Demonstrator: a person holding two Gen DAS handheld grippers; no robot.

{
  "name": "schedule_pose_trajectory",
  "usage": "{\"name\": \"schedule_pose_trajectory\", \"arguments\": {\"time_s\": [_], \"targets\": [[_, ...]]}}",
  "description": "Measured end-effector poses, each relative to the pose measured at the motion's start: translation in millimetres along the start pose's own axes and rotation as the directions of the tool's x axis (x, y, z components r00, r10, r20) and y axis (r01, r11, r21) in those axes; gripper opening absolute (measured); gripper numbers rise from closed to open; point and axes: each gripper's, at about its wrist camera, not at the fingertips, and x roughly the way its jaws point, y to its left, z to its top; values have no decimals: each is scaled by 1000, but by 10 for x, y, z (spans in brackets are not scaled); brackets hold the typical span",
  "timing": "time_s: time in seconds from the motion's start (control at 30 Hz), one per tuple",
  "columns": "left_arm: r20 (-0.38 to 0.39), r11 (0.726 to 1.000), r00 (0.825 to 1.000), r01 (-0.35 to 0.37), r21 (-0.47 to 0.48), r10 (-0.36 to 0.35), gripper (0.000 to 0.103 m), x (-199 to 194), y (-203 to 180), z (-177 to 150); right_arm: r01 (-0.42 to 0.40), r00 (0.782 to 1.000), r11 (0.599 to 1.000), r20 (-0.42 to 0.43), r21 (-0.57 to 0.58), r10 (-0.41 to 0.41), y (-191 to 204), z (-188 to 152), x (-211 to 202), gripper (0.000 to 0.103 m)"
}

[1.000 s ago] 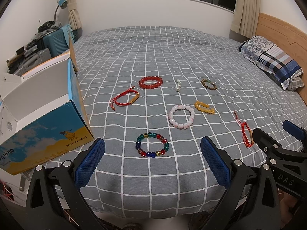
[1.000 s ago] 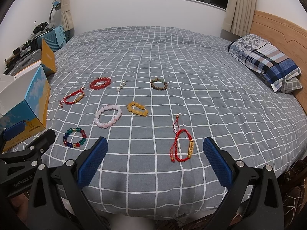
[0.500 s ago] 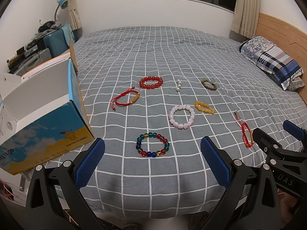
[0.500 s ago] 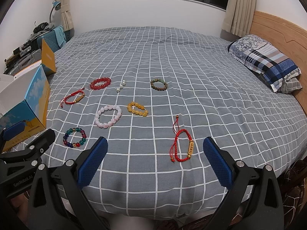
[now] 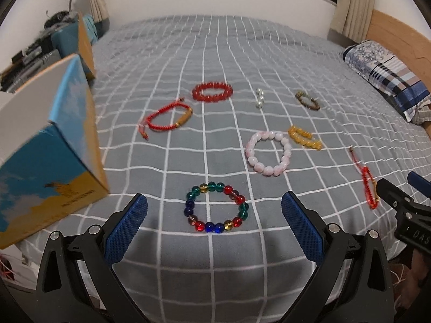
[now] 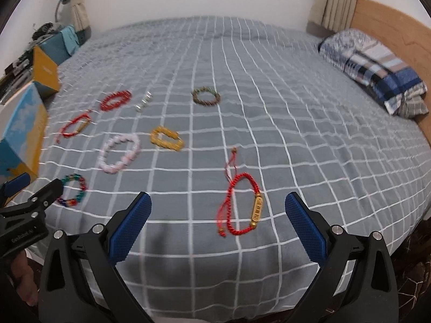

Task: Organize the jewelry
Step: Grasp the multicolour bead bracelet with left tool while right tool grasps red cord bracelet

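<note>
Several bracelets lie on the grey checked bed. My left gripper [image 5: 214, 220] is open, and a multicolour bead bracelet [image 5: 216, 206] lies just ahead between its pads. Beyond it lie a pink bead bracelet [image 5: 268, 153], a yellow one [image 5: 304, 137], a red bead one [image 5: 212, 91], a red cord one with a gold tube [image 5: 168, 118], pearl beads [image 5: 260, 98] and a brown one [image 5: 307, 100]. My right gripper [image 6: 218, 220] is open, with a red cord bracelet with a gold charm [image 6: 243, 206] between its pads.
An open blue and yellow cardboard box [image 5: 51, 145] stands at the bed's left edge. A patterned pillow [image 6: 377, 67] lies at the right by the wooden headboard [image 6: 390, 24]. Clutter and a suitcase [image 5: 64, 37] sit at the far left.
Both grippers have moved forward and lower toward the bed. The multicolour bracelet and the red cord bracelet now lie closer between the pads. Both stay open.
</note>
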Motion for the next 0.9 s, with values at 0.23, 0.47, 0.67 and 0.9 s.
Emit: {"name": "schedule_pose_trajectory", "arguments": {"time_s": [0.23,0.47,0.67,0.9], "targets": [[-58,1000,998,-1,-1,1,97,342,-26,10,2,997,1000,-81,21,0,-129,-43,420,96],[-104,1000,994,-30,8,31,97,628,-40,-37,-26,989,998,-146,59,35,-197,-72,676,84],[-112,999,993,-35,19,37,82,637,-55,-50,-74,980,994,-180,79,87,-206,-87,767,63],[-112,999,992,-51,7,52,27,547,38,-65,-45,984,995,-166,90,59,-243,-80,732,26]]}}
